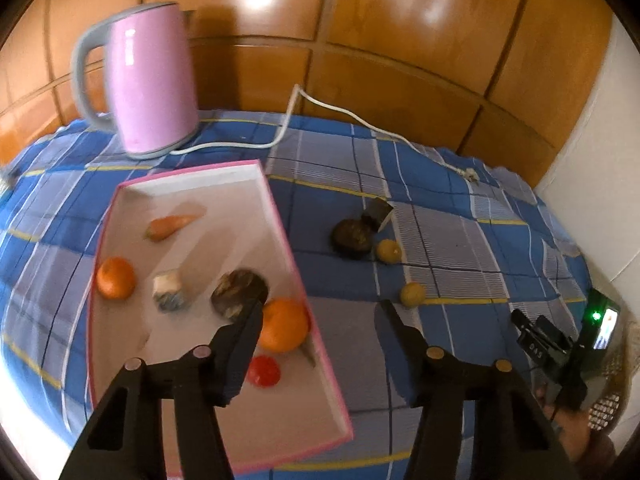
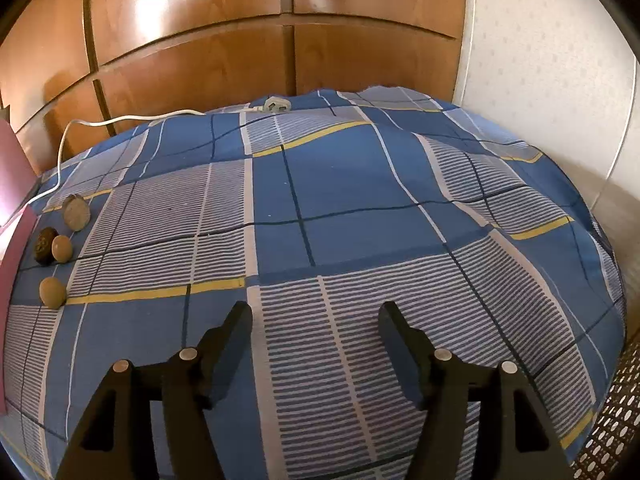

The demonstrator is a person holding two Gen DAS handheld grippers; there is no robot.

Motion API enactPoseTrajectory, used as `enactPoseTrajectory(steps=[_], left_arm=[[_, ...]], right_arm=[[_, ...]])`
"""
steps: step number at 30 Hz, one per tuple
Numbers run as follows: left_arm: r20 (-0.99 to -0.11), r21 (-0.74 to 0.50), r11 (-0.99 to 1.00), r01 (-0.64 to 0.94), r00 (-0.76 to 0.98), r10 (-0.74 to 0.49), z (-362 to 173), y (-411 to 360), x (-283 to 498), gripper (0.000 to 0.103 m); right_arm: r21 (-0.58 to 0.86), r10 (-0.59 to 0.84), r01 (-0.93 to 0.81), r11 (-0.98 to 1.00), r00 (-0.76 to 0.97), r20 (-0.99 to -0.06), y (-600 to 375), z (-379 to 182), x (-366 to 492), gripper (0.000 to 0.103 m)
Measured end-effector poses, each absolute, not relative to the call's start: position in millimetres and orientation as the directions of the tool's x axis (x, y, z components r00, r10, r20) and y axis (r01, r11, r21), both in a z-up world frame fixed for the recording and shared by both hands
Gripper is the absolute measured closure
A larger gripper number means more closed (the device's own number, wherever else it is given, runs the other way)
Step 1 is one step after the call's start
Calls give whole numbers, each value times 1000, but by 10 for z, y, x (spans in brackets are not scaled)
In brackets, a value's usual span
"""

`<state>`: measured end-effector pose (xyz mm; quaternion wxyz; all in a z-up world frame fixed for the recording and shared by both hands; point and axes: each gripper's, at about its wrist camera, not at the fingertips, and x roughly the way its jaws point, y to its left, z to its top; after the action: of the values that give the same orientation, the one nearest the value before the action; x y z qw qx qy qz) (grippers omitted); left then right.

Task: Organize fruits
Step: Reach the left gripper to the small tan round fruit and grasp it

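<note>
We list: wooden wall panels, glossy varnish with bright glare; checked cloth over the worktop, matt woven, slightly wrinkled; pink kettle, smooth glossy shell; pink-edged tray, matt inside; oranges, shiny skin; both tools, matt black plastic; white cord, smooth.

In the left wrist view the left finger of the left gripper covers part of a dark round fruit and the edge of an orange in the pink-rimmed tray, whose near corner runs off the bottom edge; the pale lump beside them is too blurred to name
</note>
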<state>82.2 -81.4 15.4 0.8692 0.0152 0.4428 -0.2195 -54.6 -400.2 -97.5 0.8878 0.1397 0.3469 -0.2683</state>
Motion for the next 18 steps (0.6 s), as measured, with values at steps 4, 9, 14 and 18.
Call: enactPoseTrajectory(steps=[4,9,14,18], left_arm=[[-810,-160,881,446,451,-375,132,-1026,1087,59],[-850,-190,866,463,364,-381,23,-1321,1463,67],[-868,-175,863,474,340,-363,-78,-1581,1716,66],[-886,-198,874,444,300,-353,-234,-1703,1913,64]], right_arm=[[68,-372,567,821,622,-689,-4006,-979,-543,34],[75,-364,562,824,626,-689,-4018,-980,-541,33],[78,-357,556,828,628,-691,-4032,-979,-536,33],[68,-359,551,832,628,-691,-4025,-984,-529,33]])
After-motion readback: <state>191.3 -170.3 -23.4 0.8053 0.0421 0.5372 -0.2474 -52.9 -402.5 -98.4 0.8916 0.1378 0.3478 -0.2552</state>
